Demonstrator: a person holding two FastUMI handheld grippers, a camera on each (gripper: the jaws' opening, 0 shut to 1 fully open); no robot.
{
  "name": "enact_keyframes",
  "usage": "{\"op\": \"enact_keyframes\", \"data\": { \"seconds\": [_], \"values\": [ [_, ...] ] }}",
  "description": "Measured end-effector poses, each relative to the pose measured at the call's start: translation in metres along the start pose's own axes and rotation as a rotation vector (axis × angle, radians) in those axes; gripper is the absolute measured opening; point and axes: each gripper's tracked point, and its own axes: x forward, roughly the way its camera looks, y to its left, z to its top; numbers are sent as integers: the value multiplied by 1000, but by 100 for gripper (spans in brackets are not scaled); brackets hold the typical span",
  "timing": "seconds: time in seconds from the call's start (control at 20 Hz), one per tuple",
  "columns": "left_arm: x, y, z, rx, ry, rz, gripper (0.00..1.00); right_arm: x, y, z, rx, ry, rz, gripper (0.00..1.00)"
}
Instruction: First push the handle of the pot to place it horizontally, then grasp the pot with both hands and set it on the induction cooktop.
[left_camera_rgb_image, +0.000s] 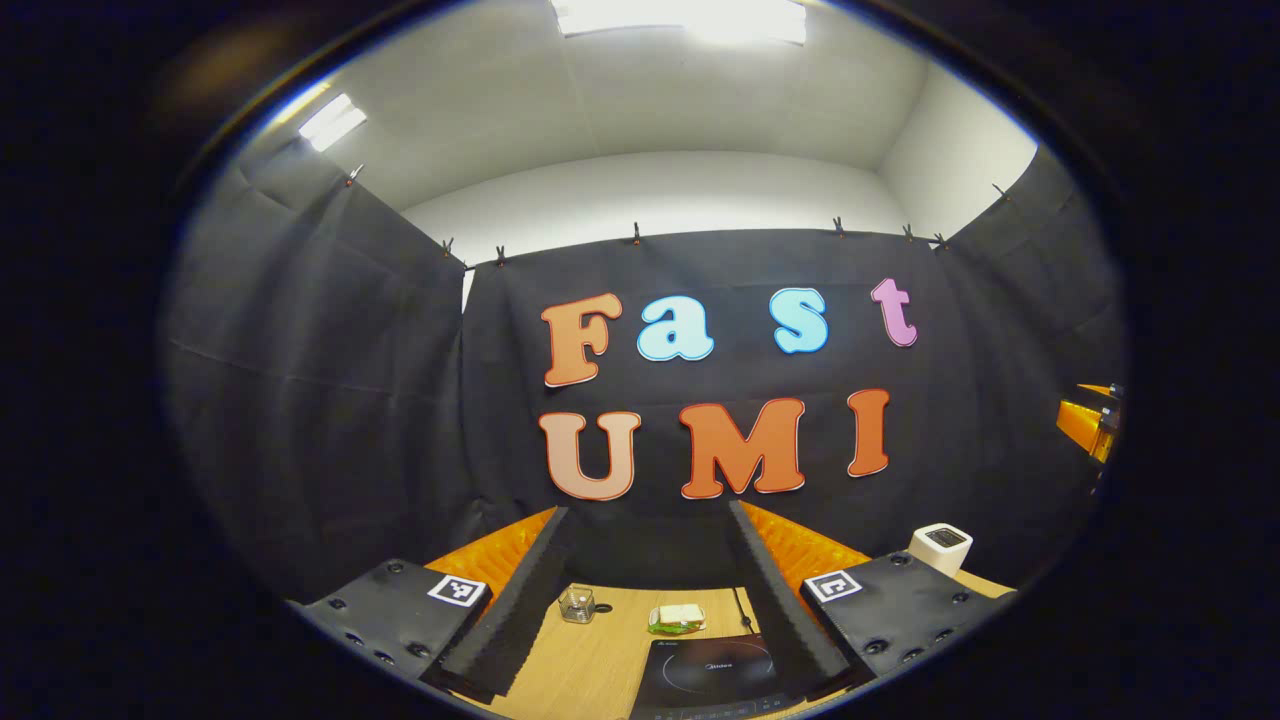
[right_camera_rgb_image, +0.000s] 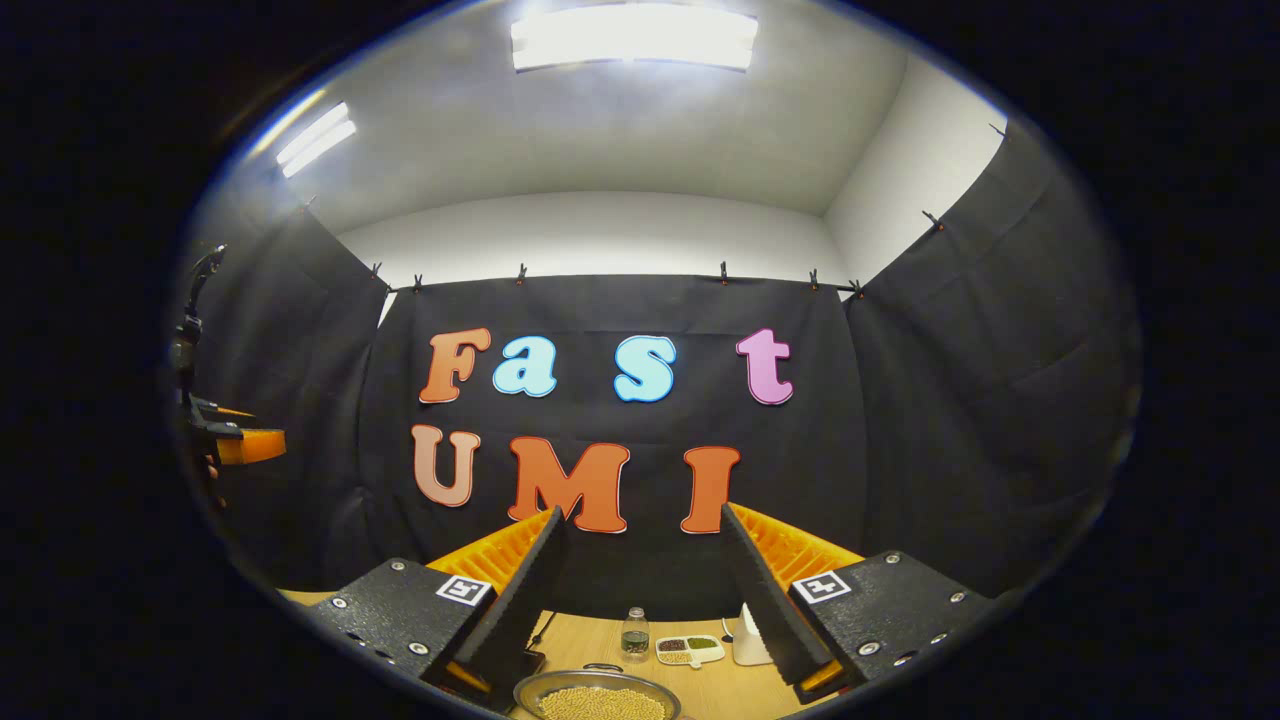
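Observation:
A metal pot (right_camera_rgb_image: 598, 697) holding yellowish grains sits on the wooden table at the bottom of the right gripper view, just below and between the spread fingers of my right gripper (right_camera_rgb_image: 642, 515), which is open and holds nothing. Only the pot's far rim shows, and its long handle is hidden. The black induction cooktop (left_camera_rgb_image: 712, 670) lies on the table low in the left gripper view, under the right finger of my left gripper (left_camera_rgb_image: 648, 512). That gripper is open and empty too. Both grippers are held above the table, pointing at the back wall.
Behind the cooktop stand a small glass jar (left_camera_rgb_image: 577, 603) and a green-wrapped sandwich (left_camera_rgb_image: 677, 618), with a white box (left_camera_rgb_image: 940, 547) to the right. Beyond the pot are a small bottle (right_camera_rgb_image: 634, 632), a divided dish of beans (right_camera_rgb_image: 690, 649) and a white object (right_camera_rgb_image: 744, 645).

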Motion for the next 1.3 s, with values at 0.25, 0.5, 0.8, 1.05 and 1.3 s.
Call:
{"op": "enact_keyframes", "data": {
  "seconds": [0.25,0.5,0.8,1.05,1.3],
  "values": [
    [10,6,-12,-17,34,51,96,-5,8,-10,-18,28,23,94],
    [8,-7,-17,-27,12,54,100,-17,22,-37,-23,79,72,94],
    [-8,-49,-25,-7,-5,-31,98,-19,35,-102,-49,200,134,93],
    [-16,-69,-28,7,-25,-71,100,-35,60,-176,-2,403,242,82],
    [-13,-71,-35,28,-25,-69,96,-49,82,-252,20,592,317,69]
  ]
}}
